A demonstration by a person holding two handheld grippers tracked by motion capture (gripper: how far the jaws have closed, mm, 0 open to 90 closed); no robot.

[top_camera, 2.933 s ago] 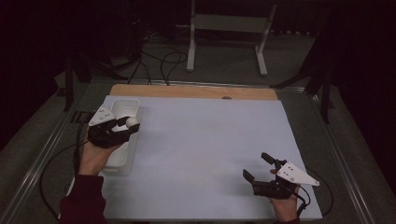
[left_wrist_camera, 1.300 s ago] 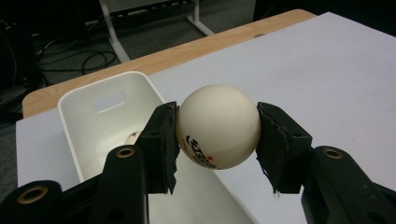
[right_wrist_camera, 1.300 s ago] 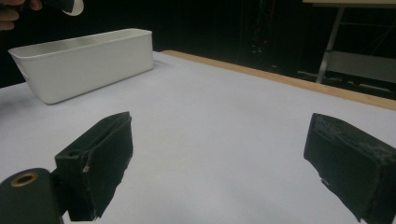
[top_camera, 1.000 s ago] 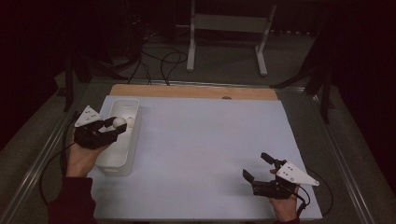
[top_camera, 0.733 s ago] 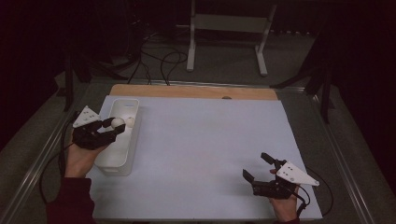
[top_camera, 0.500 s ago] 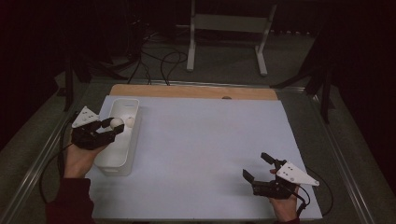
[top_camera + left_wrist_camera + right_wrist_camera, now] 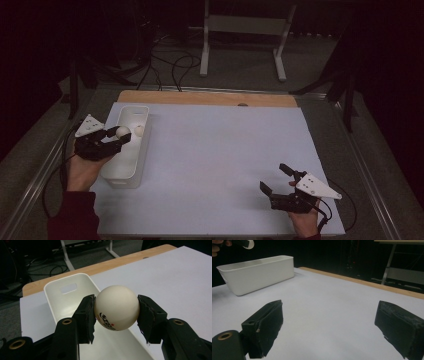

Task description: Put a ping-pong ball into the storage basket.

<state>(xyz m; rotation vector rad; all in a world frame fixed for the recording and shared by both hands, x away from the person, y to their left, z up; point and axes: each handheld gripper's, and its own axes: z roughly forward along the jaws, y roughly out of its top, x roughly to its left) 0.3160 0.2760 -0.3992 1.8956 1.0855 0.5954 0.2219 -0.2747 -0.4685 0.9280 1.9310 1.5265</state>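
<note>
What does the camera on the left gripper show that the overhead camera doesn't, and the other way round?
The left gripper view alone shows the dark printed lettering with a red mark on the ball, and the slot handle cut in the bin's far end wall.

The high view alone shows a second ball lying in the bin, the right gripper with jaws wide apart over the white sheet, and the person's hands.

Both show the left gripper shut on the ball over the white bin, and the wooden strip along the table's far edge.
</note>
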